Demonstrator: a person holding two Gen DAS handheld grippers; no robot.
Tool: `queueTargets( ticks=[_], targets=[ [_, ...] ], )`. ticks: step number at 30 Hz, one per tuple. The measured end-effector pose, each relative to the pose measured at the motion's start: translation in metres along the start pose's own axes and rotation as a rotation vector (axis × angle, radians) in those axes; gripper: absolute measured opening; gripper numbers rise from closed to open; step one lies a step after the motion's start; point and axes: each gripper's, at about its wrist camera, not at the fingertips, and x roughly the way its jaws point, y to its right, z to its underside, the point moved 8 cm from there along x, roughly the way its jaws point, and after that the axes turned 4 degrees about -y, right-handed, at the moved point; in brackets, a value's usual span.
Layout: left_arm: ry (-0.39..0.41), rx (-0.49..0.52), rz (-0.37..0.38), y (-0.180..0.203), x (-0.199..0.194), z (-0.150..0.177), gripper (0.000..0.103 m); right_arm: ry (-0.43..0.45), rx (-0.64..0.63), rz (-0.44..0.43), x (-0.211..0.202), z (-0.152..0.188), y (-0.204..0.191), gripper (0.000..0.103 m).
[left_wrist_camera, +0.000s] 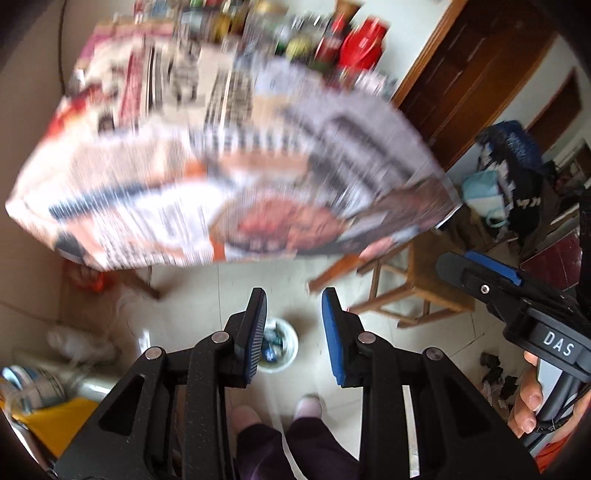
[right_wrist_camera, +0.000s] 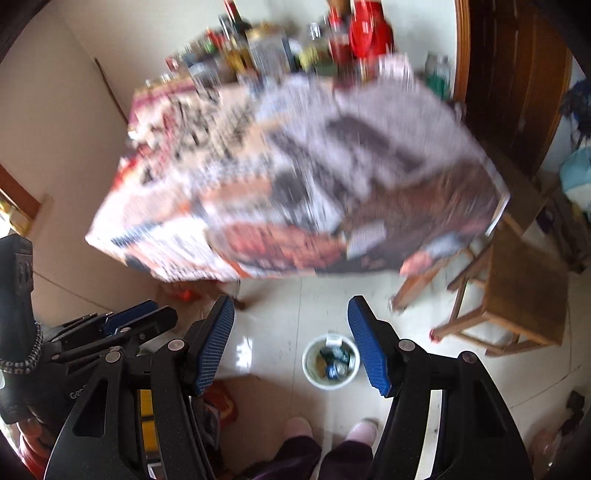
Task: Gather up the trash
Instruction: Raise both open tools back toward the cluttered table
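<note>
Two downward-looking fisheye views show a person standing on a pale tiled floor [right_wrist_camera: 280, 325], slippered feet at the bottom edge of each view.

The left tongs [left_wrist_camera: 293, 306] stand at a narrow gap with nothing between the blue pads. The right tongs [right_wrist_camera: 291, 317] stand wider apart, also empty.

The collected trash sits in a small white bucket [right_wrist_camera: 308, 363] on the floor, holding dark wrappers and scraps. The bucket lies below and ahead of both tongs, just in front of the feet. In the left view it [left_wrist_camera: 291, 341] shows partly behind the left finger [left_wrist_camera: 255, 328]. In the right view it sits near the right finger [right_wrist_camera: 369, 350], just inside the gap. Being round, it has no long axis. Both hands look about equally near; I cannot say which is closer.

Beyond, a bench [left_wrist_camera: 207, 173] covered in printed newspaper fills the upper half of each view, heavily blurred. No loose trash can be made out on it through the blur. Bottles and red containers [right_wrist_camera: 369, 33] crowd its far edge. A wooden stool [right_wrist_camera: 517, 295] stands to the right.

The coming move likely means going to the bench or floor for more litter.
</note>
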Motion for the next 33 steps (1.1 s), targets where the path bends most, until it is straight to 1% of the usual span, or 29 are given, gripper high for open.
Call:
queueTargets(
  ticks=[2,6,9,11,14,16,18,19,20,21,22,23,24,25,26,28,33],
  targets=[
    [0.046,0.034,-0.002,0.007,-0.029,-0.010,0.029,0.059,-0.005,0.012,-0.030,-0.013,-0.013,0.060],
    [0.125,0.092,-0.017,0.017,-0.084,-0.023,0.029,0.144,-0.006,0.024,-0.076,-0.029,-0.033,0.060],
    [0.165,0.109,-0.010,0.017,-0.115,-0.029,0.029,0.205,-0.004,0.032,-0.107,-0.037,-0.045,0.060],
    [0.204,0.109,-0.014,0.016,-0.138,-0.033,0.029,0.237,-0.002,0.032,-0.122,-0.040,-0.053,0.060],
    [0.250,0.098,-0.014,0.012,-0.161,-0.039,0.029,0.289,-0.008,0.029,-0.144,-0.043,-0.063,0.060],
    [0.275,0.098,-0.015,0.012,-0.173,-0.043,0.032,0.317,-0.012,0.032,-0.155,-0.045,-0.066,0.060],
    [0.308,0.103,-0.024,0.011,-0.187,-0.049,0.037,0.341,-0.016,0.035,-0.163,-0.049,-0.069,0.060],
    [0.322,0.106,-0.029,0.010,-0.192,-0.052,0.038,0.353,-0.018,0.035,-0.166,-0.051,-0.070,0.060],
    [0.334,0.108,-0.033,0.011,-0.197,-0.054,0.041,0.362,-0.020,0.035,-0.169,-0.053,-0.071,0.060],
    [0.345,0.110,-0.034,0.011,-0.200,-0.057,0.046,0.372,-0.022,0.037,-0.172,-0.057,-0.071,0.061],
    [0.357,0.110,-0.036,0.011,-0.204,-0.062,0.050,0.382,-0.024,0.039,-0.174,-0.060,-0.071,0.064],
    [0.368,0.108,-0.039,0.011,-0.206,-0.065,0.057,0.397,-0.025,0.043,-0.176,-0.065,-0.069,0.067],
    [0.382,0.105,-0.048,0.011,-0.209,-0.070,0.064,0.410,-0.023,0.047,-0.177,-0.070,-0.066,0.074],
    [0.390,0.102,-0.053,0.011,-0.209,-0.074,0.067,0.421,-0.021,0.049,-0.178,-0.073,-0.065,0.077],
    [0.396,0.099,-0.058,0.011,-0.208,-0.078,0.072,0.432,-0.021,0.048,-0.179,-0.078,-0.062,0.078],
    [0.408,0.089,-0.069,0.012,-0.204,-0.091,0.072,0.441,-0.023,0.045,-0.177,-0.089,-0.056,0.080],
    [0.415,0.061,-0.108,0.018,-0.183,-0.131,0.072,0.441,-0.049,0.037,-0.161,-0.127,-0.036,0.080]
  ],
)
